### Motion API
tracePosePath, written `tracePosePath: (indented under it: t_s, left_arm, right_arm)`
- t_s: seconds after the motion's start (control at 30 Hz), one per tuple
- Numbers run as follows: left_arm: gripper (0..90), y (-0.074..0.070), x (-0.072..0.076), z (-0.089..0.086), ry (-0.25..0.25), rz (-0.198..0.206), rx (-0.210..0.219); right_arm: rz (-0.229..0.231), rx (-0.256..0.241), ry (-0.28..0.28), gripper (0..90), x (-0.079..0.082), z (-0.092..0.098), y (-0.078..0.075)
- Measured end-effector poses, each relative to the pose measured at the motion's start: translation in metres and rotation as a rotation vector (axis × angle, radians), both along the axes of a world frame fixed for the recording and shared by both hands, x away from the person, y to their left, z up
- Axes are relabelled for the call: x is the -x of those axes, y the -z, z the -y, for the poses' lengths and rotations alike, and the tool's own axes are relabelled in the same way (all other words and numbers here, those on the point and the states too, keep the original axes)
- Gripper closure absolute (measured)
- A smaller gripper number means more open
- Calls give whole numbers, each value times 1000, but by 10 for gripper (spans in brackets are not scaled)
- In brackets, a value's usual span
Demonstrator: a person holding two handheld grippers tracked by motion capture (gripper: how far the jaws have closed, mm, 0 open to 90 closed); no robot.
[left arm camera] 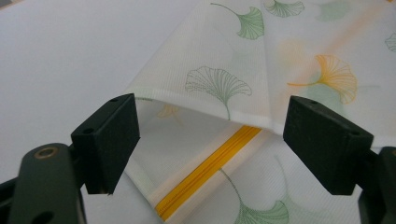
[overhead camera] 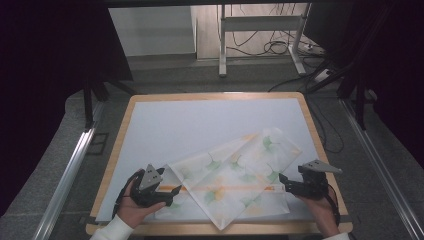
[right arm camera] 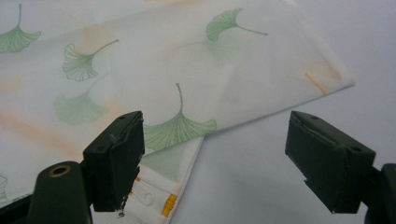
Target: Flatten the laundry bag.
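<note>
folding looks partly done: the ginkgo-print cloth point(overhead camera: 235, 175) lies on the bench point(overhead camera: 165, 125), one flap already turned over its orange stripe point(left arm camera: 210, 170). the left gripper point(overhead camera: 161, 192) and right gripper point(overhead camera: 286, 185) flank the cloth, fingers wide apart, gripping nothing; further folds remain.
</note>
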State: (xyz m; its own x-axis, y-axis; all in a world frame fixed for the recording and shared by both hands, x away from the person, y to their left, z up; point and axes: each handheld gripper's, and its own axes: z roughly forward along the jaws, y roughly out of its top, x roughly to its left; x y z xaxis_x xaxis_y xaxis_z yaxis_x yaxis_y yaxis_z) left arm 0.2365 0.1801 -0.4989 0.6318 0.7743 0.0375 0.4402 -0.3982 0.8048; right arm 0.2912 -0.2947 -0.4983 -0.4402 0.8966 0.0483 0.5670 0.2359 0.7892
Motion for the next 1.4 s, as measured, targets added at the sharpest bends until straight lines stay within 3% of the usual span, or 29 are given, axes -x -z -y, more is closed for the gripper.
tracePosePath:
  t_s: [0.23, 0.33, 0.43, 0.5, 0.87, 1.07, 1.4]
  left_arm:
    - [187, 1, -1, -1, 9, -2, 15]
    - [185, 0, 0, 2, 18, 19, 28]
    - [186, -2, 0, 6, 38, 34, 43]
    - [194, -4, 2, 11, 60, 23, 55]
    - [242, -10, 5, 34, 117, -14, 47]
    - [249, -7, 10, 54, 194, -26, 17]
    - [252, -3, 16, 75, 263, -42, -8]
  right_arm:
    - [-14, 4, 2, 207, -2, 1, 2]
    - [-5, 4, -5, 210, -1, 0, 2]
    - [3, 6, -12, 212, -1, 0, 1]
    - [2, 9, -11, 213, -1, -1, 2]
    - [-11, 19, -4, 213, -1, -1, 3]
    - [-10, 28, 5, 213, -2, -1, 4]
    - [-24, 36, 19, 214, -3, 1, 6]
